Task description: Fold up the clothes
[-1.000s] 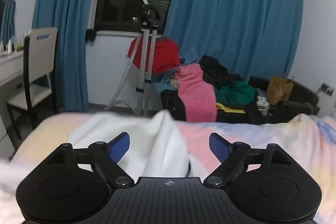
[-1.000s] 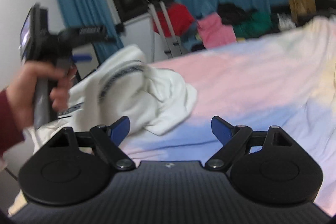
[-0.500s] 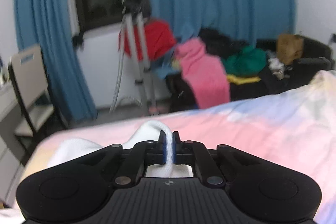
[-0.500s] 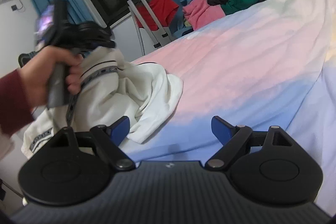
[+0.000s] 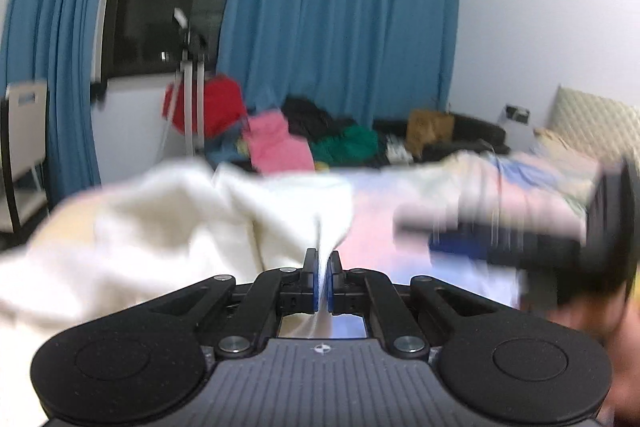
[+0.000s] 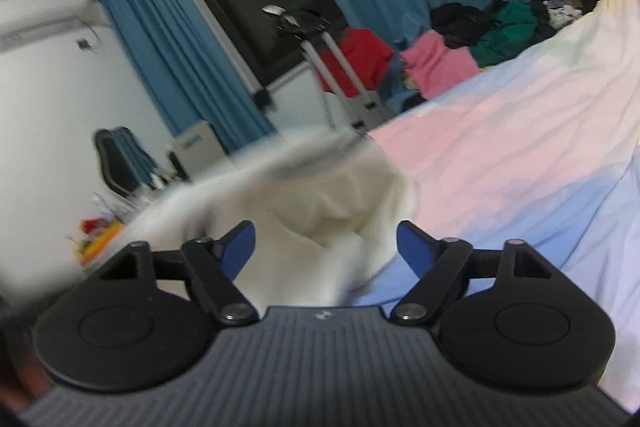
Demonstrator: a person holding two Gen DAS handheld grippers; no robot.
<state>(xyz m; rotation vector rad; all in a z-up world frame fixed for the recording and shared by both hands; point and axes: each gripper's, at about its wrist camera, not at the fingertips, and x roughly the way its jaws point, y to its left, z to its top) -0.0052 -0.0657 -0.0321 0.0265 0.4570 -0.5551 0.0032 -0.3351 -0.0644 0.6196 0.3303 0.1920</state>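
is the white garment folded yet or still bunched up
Still bunched up. The white garment lies in a rumpled heap on the bed sheet, one edge pinched in the shut left gripper; the right gripper is open and empty.

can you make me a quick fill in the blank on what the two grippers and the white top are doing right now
1. The left gripper is shut on the ____ top.
2. The right gripper has its jaws ____.
3. The top lies on a bed whose sheet is pink and ____.
4. The curtains by the window are ____.

Missing words: white; open; blue; blue
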